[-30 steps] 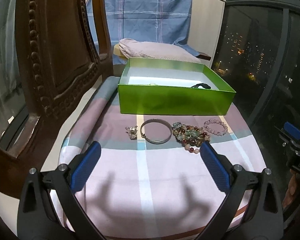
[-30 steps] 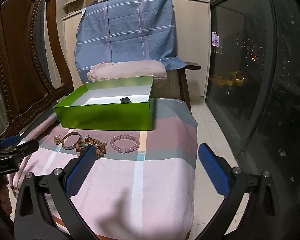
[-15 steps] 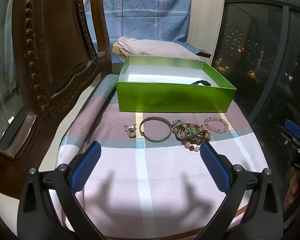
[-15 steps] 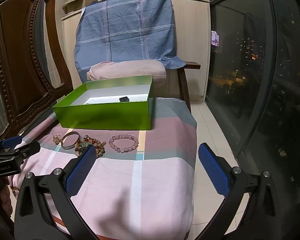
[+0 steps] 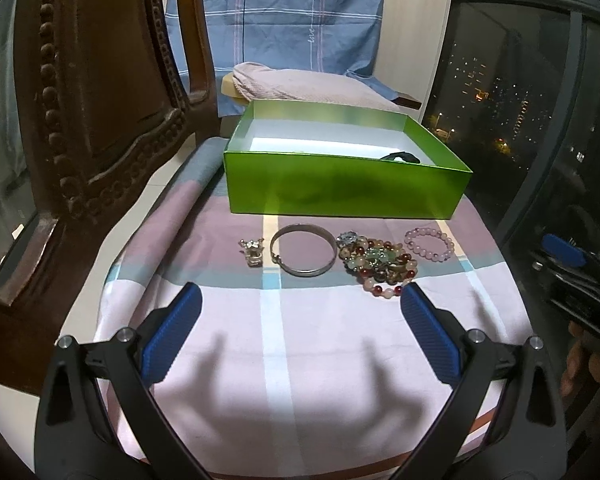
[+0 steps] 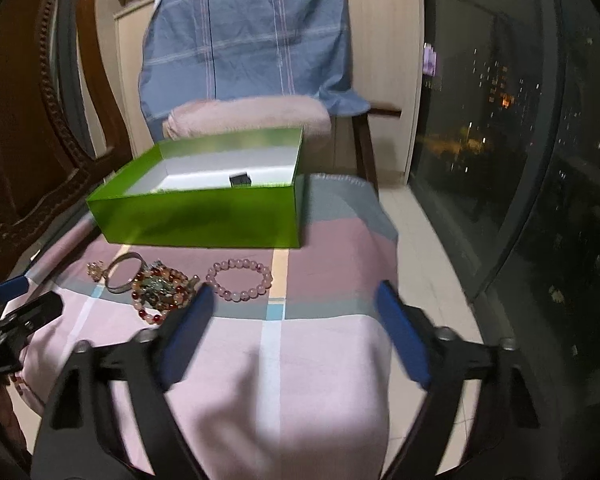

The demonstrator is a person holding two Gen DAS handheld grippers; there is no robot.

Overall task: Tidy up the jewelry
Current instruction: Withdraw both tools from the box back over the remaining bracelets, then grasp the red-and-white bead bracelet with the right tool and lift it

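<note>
A row of jewelry lies on the checked cloth in front of an open green box (image 5: 340,196) (image 6: 204,216): a small gold charm (image 5: 253,252), a silver bangle (image 5: 303,255) (image 6: 122,276), a heap of mixed bead bracelets (image 5: 376,262) (image 6: 158,290) and a pink bead bracelet (image 5: 429,244) (image 6: 239,285). A small dark item (image 6: 240,179) sits inside the box. My left gripper (image 5: 300,332) hovers open, short of the row, nothing between its fingers. My right gripper (image 6: 296,328) hangs just short of the pink bracelet; its jaws are closing with nothing between them.
A carved wooden chair back (image 5: 80,92) stands close on the left. Behind the box is a chair with a pink cushion (image 6: 248,118) and blue checked cloth (image 6: 244,36). A dark glass window (image 6: 540,140) runs along the right, past the cloth's edge and a strip of floor.
My right gripper has moved forward and down toward the pink bracelet, and its jaws have narrowed. The left gripper has stayed put and wide.
</note>
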